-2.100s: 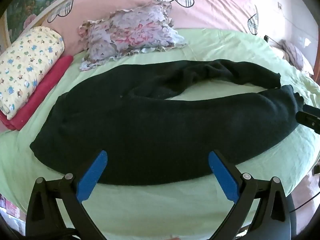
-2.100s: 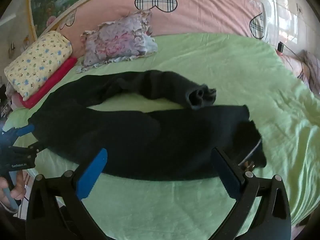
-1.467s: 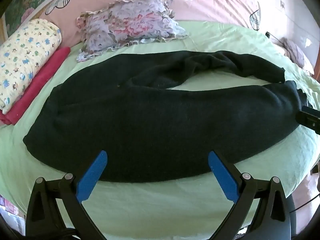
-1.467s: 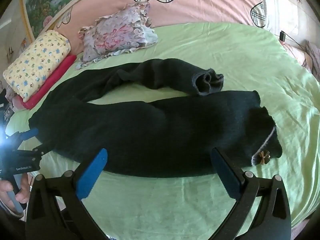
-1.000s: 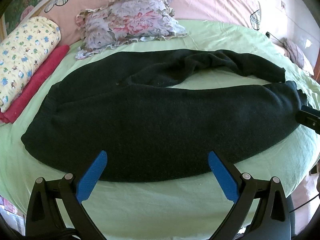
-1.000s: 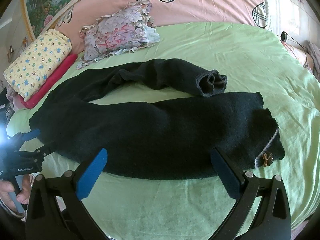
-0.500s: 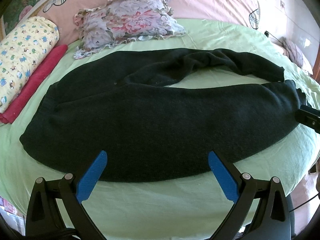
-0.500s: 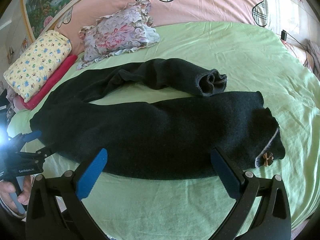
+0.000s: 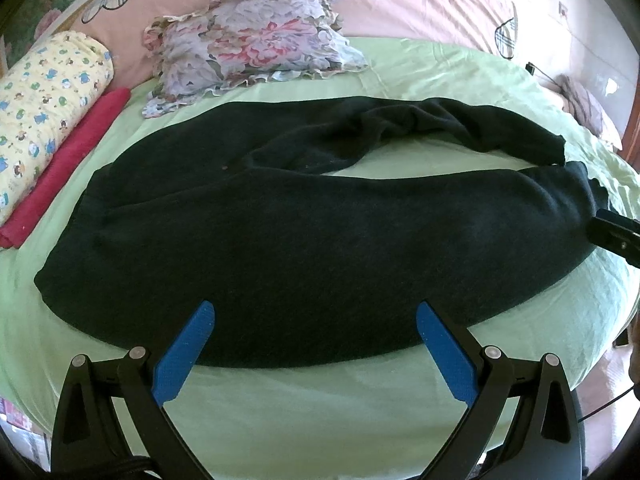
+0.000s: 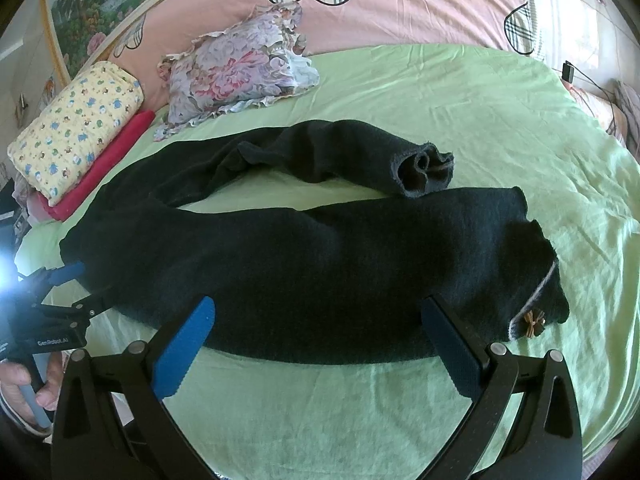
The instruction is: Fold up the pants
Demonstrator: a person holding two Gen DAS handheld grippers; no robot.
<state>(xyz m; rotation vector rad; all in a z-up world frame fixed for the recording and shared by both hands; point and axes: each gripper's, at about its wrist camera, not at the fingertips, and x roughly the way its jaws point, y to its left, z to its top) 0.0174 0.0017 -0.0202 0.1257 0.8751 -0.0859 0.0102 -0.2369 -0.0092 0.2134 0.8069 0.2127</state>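
Green sheet (image 9: pixel 320 408) on the bed, floral pillow (image 9: pixel 256 48) near the pink headboard, dark pants (image 9: pixel 304 240) laid across it. Both the left gripper (image 9: pixel 315 330) and right gripper (image 10: pixel 318 330) hover at the near edge, jaws spread wide, empty. Only the right view shows the cuff's little bow (image 10: pixel 533 323).

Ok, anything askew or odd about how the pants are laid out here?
Yes. The black pants aren't flat: the far leg is bunched and twisted, its cuff rumpled open. The near leg's hem is turned over, showing a pale edge and small bow.
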